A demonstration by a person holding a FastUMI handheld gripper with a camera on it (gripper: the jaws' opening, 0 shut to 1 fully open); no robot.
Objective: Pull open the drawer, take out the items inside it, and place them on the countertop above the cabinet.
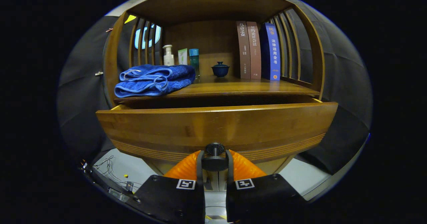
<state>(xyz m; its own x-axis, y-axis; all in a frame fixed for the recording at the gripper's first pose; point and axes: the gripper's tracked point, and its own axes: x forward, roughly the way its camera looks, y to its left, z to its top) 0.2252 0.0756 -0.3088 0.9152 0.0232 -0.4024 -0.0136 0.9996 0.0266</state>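
A wooden cabinet's drawer (217, 125) stands pulled out toward me, its front panel close ahead. My gripper (214, 162) is shut on the drawer's dark round knob (214, 149), which sits between the two fingers. A dark gap shows behind the drawer front; what lies inside is hidden. The countertop (240, 85) lies just above the drawer.
On the countertop lie a folded blue towel (155, 80) at the left, a white pump bottle (168, 55), two small boxes (188, 59), a dark lidded cup (220, 69) and three upright books (258, 50) at the right. Slatted wooden sides close in the shelf. Grey floor with cables lies below.
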